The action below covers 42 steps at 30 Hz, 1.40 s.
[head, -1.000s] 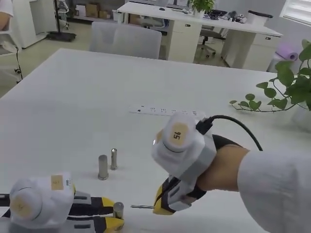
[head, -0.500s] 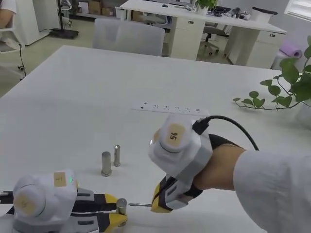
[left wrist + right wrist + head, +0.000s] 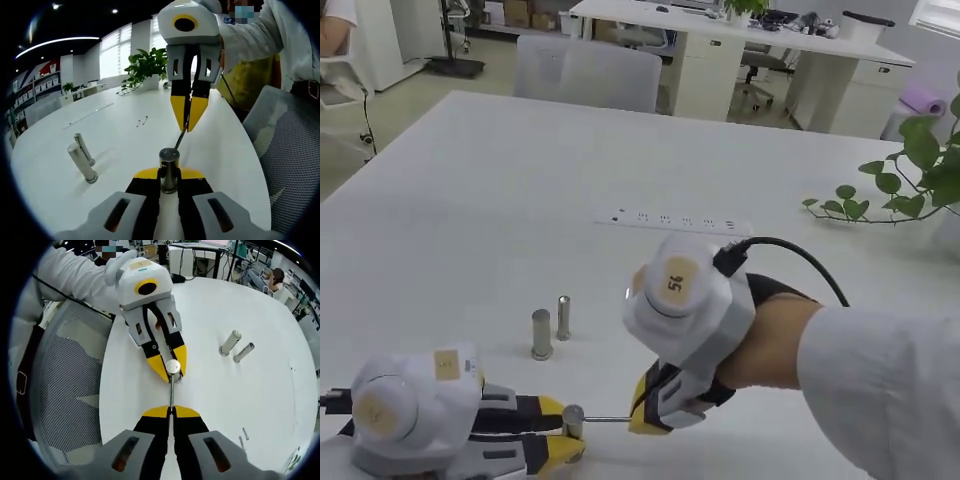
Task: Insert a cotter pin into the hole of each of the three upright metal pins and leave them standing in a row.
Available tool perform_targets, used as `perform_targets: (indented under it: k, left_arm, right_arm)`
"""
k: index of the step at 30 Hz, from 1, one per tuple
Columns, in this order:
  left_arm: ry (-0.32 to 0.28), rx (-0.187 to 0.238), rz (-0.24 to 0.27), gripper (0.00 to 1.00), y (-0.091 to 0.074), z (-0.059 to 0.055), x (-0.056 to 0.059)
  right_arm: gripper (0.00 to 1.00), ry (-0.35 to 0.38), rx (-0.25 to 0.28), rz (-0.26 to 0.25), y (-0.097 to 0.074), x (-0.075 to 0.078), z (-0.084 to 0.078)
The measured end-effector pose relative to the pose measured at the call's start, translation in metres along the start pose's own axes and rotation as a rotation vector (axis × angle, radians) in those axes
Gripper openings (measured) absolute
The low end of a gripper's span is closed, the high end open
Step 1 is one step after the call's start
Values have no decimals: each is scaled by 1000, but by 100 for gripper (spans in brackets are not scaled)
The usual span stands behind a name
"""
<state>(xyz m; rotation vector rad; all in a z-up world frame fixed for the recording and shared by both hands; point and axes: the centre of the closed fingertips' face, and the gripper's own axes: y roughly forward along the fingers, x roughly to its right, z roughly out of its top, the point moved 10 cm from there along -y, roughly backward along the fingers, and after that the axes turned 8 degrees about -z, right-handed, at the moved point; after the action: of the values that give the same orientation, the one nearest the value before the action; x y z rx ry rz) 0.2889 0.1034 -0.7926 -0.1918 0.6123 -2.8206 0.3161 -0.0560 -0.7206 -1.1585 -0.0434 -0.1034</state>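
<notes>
One metal pin (image 3: 169,162) clamped in left gripper (image 3: 170,176), right gripper (image 3: 171,412) pinching a cotter pin (image 3: 171,390) at its hole — prob. not through yet. Other two pins (image 3: 542,334) bare — spare cotters (image 3: 141,121) nearby.

A tan sticker (image 3: 675,283) on the right gripper's (image 3: 640,420) white body reads "56". At eight o'clock from it, the left gripper's (image 3: 567,440) sticker (image 3: 445,365) is too blurred to read.

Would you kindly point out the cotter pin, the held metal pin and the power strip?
cotter pin (image 3: 171,390), right gripper view, mid-shaft.
held metal pin (image 3: 169,172), left gripper view, its side.
power strip (image 3: 678,222), head view, its top.
</notes>
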Motion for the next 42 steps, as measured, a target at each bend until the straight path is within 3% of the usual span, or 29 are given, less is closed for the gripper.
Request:
perform_targets:
  k: [42]
  left_arm:
    - [-14,19,2,10,-1,-2,-1]
  right_arm:
    - [3,-58,37,-14,16,-3,13]
